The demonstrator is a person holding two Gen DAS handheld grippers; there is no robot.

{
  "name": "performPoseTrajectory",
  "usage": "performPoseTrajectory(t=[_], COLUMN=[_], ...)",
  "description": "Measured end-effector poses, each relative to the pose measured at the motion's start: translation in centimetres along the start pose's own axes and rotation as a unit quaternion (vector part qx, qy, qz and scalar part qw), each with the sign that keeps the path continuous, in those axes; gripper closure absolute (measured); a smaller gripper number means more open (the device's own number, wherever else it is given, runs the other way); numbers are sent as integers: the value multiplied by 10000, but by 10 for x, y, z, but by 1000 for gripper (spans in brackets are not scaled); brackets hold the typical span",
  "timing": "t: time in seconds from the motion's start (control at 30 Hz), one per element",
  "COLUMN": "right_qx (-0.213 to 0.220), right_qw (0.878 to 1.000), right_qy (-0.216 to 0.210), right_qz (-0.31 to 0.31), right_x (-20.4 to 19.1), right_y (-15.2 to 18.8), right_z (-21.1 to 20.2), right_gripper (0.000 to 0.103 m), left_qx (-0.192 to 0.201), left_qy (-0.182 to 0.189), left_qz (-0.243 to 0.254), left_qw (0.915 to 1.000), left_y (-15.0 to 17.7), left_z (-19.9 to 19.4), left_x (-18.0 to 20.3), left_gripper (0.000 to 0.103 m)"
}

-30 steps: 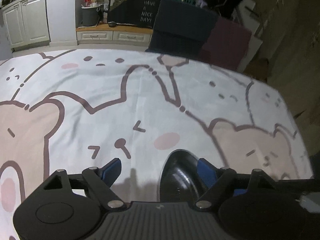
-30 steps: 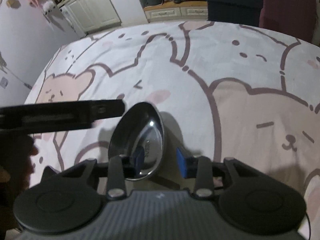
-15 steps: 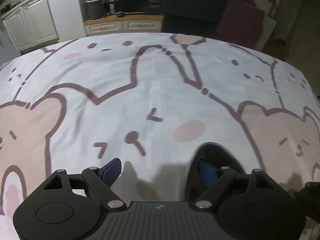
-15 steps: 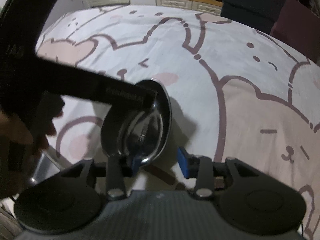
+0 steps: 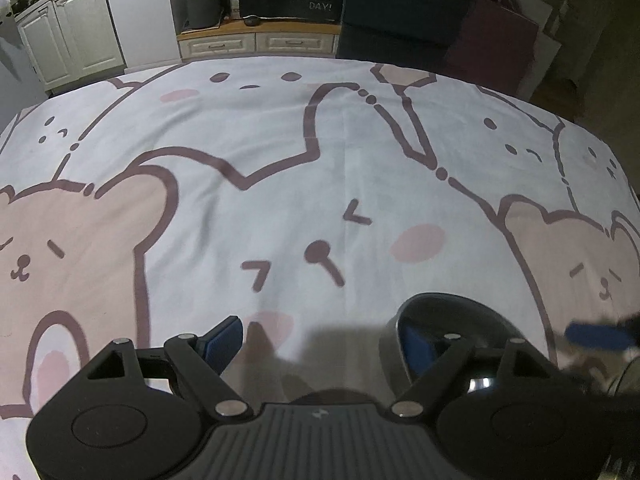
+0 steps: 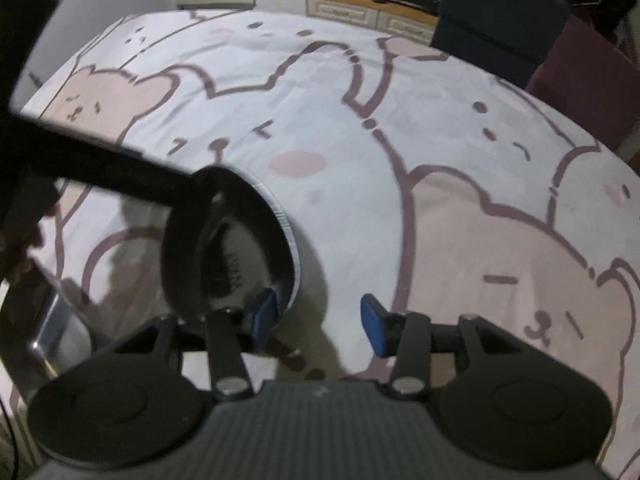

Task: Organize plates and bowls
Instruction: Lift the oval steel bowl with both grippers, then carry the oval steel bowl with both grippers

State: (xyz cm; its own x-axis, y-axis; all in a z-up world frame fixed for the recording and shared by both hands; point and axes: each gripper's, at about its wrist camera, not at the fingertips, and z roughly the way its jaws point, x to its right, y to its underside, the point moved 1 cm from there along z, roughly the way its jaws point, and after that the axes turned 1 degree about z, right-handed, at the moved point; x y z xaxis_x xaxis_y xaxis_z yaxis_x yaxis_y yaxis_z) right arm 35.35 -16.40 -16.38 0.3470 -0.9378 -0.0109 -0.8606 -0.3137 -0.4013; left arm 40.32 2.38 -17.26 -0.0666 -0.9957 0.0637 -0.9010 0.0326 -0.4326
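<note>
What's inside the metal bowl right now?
The metal bowl shows reflections and one blue pad of the opening right claw inside its rim. The left claw partly covers it.

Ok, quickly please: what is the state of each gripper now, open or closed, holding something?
Left gripper: open, holding nothing; one finger inside the metal bowl.
Right gripper: jaws opening, bowl rim beside one pad, not clamped.

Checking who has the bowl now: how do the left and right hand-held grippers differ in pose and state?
The left hand-held gripper stands wide, while the right hand-held gripper is narrower and its jaws are opening. The left's right finger sits inside the metal bowl with its other finger over bare cloth; the right's left pad is at the bowl's near rim, not clamping. Both have blue pads and point down at the bear-print cloth.
</note>
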Motion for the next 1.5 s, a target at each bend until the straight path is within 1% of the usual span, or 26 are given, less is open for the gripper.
performPoseTrajectory(t=[0.1, 0.13, 0.2, 0.3, 0.33, 0.4, 0.43, 0.47, 0.5, 0.57, 0.63, 0.7, 0.73, 0.77, 0.8, 0.83, 0.87, 1.0, 1.17, 1.23, 1.27, 1.43, 1.5], right_qx=[84, 105, 154, 336, 399, 506, 516, 501, 467, 407, 255, 61, 30, -28, -81, -122, -136, -196, -301, -309, -317, -195, -175], right_qw=[9999, 9999, 9998, 9993, 9990, 9985, 9985, 9987, 9989, 9991, 9993, 9977, 9964, 9943, 9917, 9890, 9882, 9911, 9917, 9918, 9914, 9920, 9920], right_qy=[33, 41, 80, 179, 205, 200, 182, 120, 72, 43, -107, -346, -476, -603, -751, -894, -933, -850, -926, -970, -1014, -925, -890], right_qz=[109, 120, 105, 33, 10, -26, -36, -28, 4, 54, 255, 580, 696, 875, 1039, 1172, 1205, 1011, 845, 777, 759, 833, 880], right_x=[6, 6, 3, -5, -8, -13, -17, -19, -22, -25, -23, -19, -17, -15, -13, -12, -12, -21, -27, -29, -29, -27, -22], right_y=[-4, -5, -8, -14, -16, -20, -21, -22, -23, -23, -24, -23, -22, -21, -20, -19, -18, -15, -9, -7, -7, -6, -8], right_z=[-1, 0, 0, -1, -2, -2, -2, -1, 1, 2, 5, 9, 10, 10, 11, 11, 11, 12, 15, 13, 13, 12, 14], right_gripper=[48, 48, 48, 49, 49, 49, 49, 49, 49, 49, 54, 62, 64, 68, 72, 72, 72, 72, 72, 78, 84, 89, 91], left_qx=[-69, -102, -157, -173, -172, -159, -152, -164, -171, -187, -210, -237, -244, -256, -263, -266, -264, -278, -311, -313, -313, -293, -280], left_qy=[21, 11, -3, 46, 52, 136, 241, 365, 438, 411, 461, 529, 571, 617, 641, 646, 647, 627, 631, 649, 653, 761, 843], left_qz=[94, 149, 247, 254, 249, 166, 74, -7, -25, 31, 12, -2, -15, -39, -53, -46, -24, -9, -73, -108, -115, -239, -350], left_qw=[9999, 9998, 9996, 9995, 9995, 9996, 9996, 9992, 9989, 9990, 9987, 9983, 9981, 9978, 9976, 9976, 9976, 9976, 9975, 9973, 9973, 9964, 9954], left_y=[7, 9, 14, 19, 20, 24, 25, 26, 27, 30, 31, 31, 31, 32, 32, 32, 32, 33, 33, 33, 33, 32, 32], left_z=[-4, -5, -7, -12, -13, -16, -18, -20, -21, -21, -21, -21, -21, -21, -22, -22, -22, -22, -20, -19, -19, -18, -19], left_x=[-6, -7, -11, -19, -22, -28, -30, -32, -33, -32, -32, -32, -32, -32, -32, -31, -30, -29, -31, -31, -30, -28, -28], left_gripper=[21, 23, 25, 27, 30, 43, 53, 59, 60, 62, 66, 73, 80, 86, 87, 89, 90, 91, 91, 91, 91, 91, 96])
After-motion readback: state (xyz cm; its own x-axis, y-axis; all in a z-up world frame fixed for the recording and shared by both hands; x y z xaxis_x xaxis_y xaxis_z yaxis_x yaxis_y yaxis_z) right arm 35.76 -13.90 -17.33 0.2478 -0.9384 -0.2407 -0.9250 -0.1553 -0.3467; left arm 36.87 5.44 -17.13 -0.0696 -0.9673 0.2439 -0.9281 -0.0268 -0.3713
